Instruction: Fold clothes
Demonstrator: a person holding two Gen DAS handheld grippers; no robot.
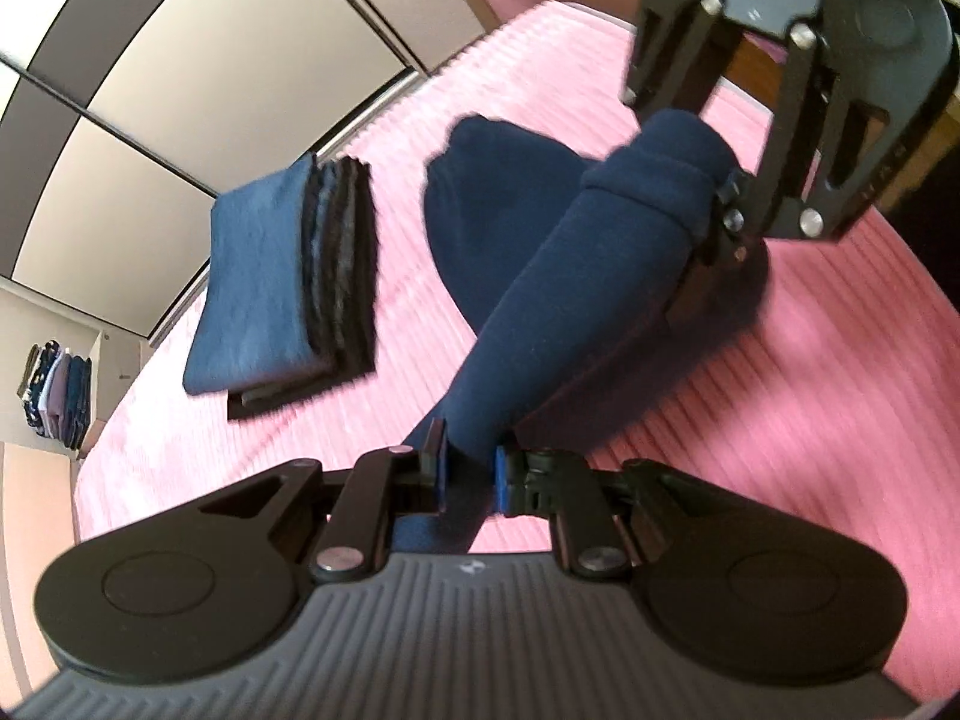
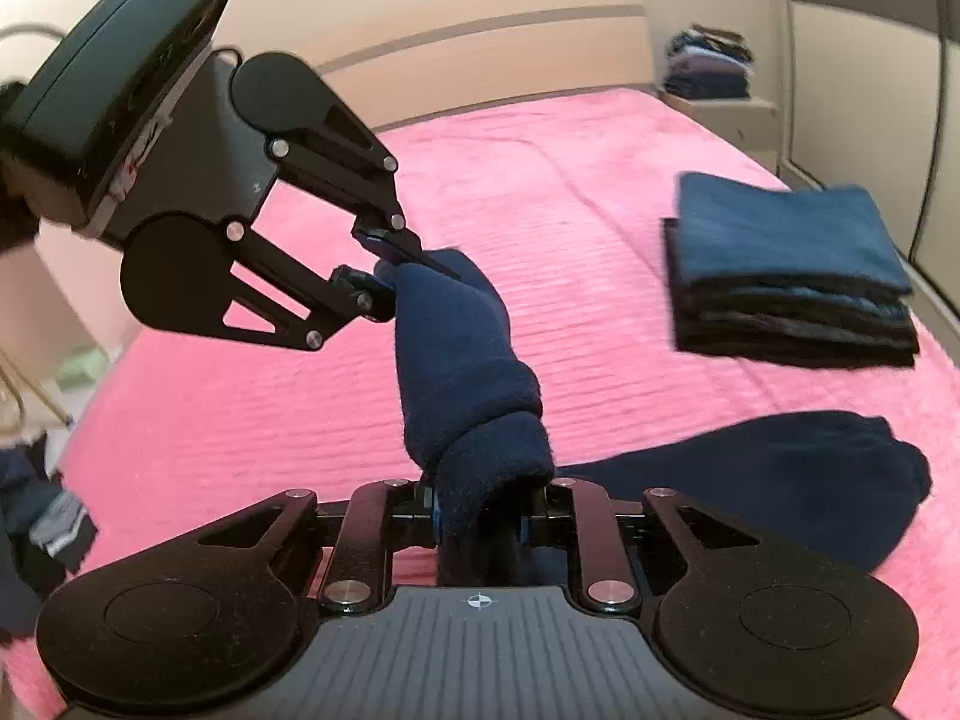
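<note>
A navy sock (image 1: 576, 282) with a rolled cuff (image 2: 492, 456) hangs stretched between both grippers above the pink bedspread (image 1: 780, 396). My left gripper (image 1: 471, 477) is shut on one end of it. The right gripper (image 1: 729, 222) pinches the cuff end at the upper right of the left wrist view. In the right wrist view my right gripper (image 2: 480, 516) is shut on the cuff, and the left gripper (image 2: 384, 273) clamps the far end. A second navy sock (image 2: 780, 480) lies flat on the bed, behind the held one (image 1: 480, 180) in the left wrist view.
A stack of folded dark blue and black cloths (image 1: 282, 276) (image 2: 792, 276) sits on the bed near the wardrobe doors (image 1: 240, 72). A shelf holds folded clothes (image 2: 711, 63). Loose garments (image 2: 42, 516) lie off the bed's left side.
</note>
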